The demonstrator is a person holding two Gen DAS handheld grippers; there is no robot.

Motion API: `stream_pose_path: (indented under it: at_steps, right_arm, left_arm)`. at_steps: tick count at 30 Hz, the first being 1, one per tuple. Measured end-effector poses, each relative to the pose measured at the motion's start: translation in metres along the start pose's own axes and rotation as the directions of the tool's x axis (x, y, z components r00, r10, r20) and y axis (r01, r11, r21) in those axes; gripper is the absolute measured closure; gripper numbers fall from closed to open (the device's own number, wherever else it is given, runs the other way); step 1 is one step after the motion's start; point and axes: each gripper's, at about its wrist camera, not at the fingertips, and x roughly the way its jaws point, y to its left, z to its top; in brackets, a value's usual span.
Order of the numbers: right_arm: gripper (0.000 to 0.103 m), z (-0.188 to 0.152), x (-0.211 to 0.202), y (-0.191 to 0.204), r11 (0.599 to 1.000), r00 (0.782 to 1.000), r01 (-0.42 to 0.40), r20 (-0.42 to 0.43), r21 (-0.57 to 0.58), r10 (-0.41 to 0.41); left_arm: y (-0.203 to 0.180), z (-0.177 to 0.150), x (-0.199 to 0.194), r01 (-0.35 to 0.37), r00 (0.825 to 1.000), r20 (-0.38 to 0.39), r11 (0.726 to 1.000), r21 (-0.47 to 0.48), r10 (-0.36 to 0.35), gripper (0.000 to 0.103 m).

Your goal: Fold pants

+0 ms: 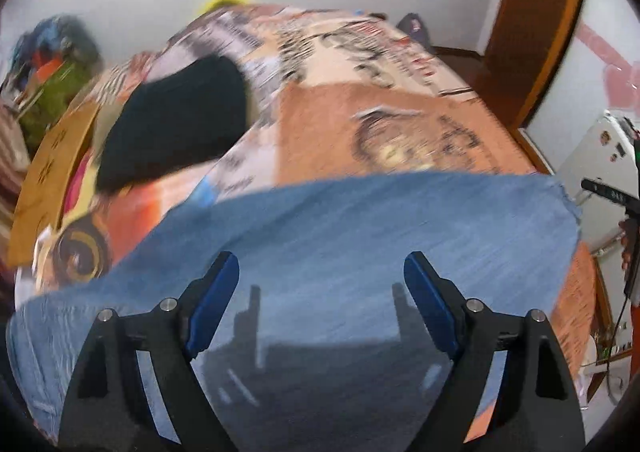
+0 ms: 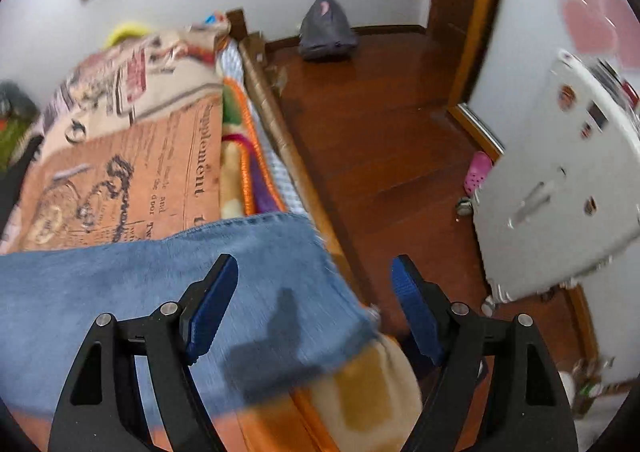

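Blue denim pants lie flat across a bed with a printed orange and cream cover. My left gripper is open and empty, hovering over the middle of the denim. In the right wrist view the frayed leg end of the pants reaches the bed's right edge. My right gripper is open and empty above that leg end, with its right finger out over the floor.
A black garment lies on the bed's far left. A wooden floor runs along the bed's right side, with a grey bag, a pink shoe and a white appliance. A brown door frame stands behind.
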Motion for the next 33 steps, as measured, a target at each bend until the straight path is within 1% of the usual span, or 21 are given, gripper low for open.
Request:
stream_pose_path:
  at_steps: [3,5,7,9,12,16,18,21,25,30,33]
  right_arm:
    - [0.027,-0.02,-0.023,-0.022,0.998,0.999,-0.036,0.021,0.045,0.035]
    - [0.027,-0.03,-0.026,-0.029,0.996,0.998,-0.061,0.025,0.064,0.059]
    - [0.026,-0.039,-0.022,-0.028,0.993,0.996,-0.085,0.027,0.083,0.083]
    - [0.026,-0.054,-0.019,-0.028,0.986,0.993,-0.12,0.017,0.115,0.119]
    - [0.026,-0.062,-0.008,-0.027,0.969,0.984,-0.179,0.007,0.169,0.181]
    - [0.026,-0.067,0.005,-0.023,0.948,0.97,-0.235,-0.002,0.214,0.241]
    - [0.026,-0.066,0.013,-0.021,0.939,0.965,-0.256,-0.003,0.228,0.263]
    - [0.026,-0.063,0.023,-0.021,0.929,0.958,-0.277,0.0,0.245,0.286]
    - [0.026,-0.06,0.038,-0.025,0.912,0.953,-0.292,0.007,0.288,0.303]
    - [0.026,-0.059,0.055,-0.033,0.878,0.94,-0.324,0.015,0.354,0.341]
    - [0.027,-0.057,0.061,-0.032,0.871,0.936,-0.336,0.021,0.358,0.352]
  left_arm:
    - [-0.036,0.018,0.009,0.043,0.999,-0.005,0.998,0.043,-0.043,0.018]
    - [-0.061,0.027,0.019,0.075,0.997,-0.023,0.995,0.067,-0.073,0.018]
    - [-0.092,0.032,0.035,0.105,0.994,-0.054,0.989,0.102,-0.1,0.018]
    - [-0.117,0.035,0.05,0.122,0.99,-0.084,0.984,0.133,-0.111,0.018]
    - [-0.154,0.034,0.074,0.146,0.983,-0.134,0.973,0.18,-0.123,0.018]
    - [-0.197,0.028,0.102,0.154,0.974,-0.201,0.959,0.236,-0.107,0.018]
    - [-0.214,0.025,0.111,0.169,0.969,-0.221,0.952,0.254,-0.113,0.018]
    - [-0.232,0.021,0.118,0.17,0.969,-0.223,0.941,0.294,-0.105,0.018]
    - [-0.241,0.015,0.122,0.156,0.972,-0.217,0.938,0.31,-0.09,0.011]
    - [-0.243,0.013,0.124,0.156,0.973,-0.209,0.94,0.303,-0.095,0.008]
    - [-0.244,0.013,0.126,0.159,0.973,-0.209,0.939,0.304,-0.097,0.007]
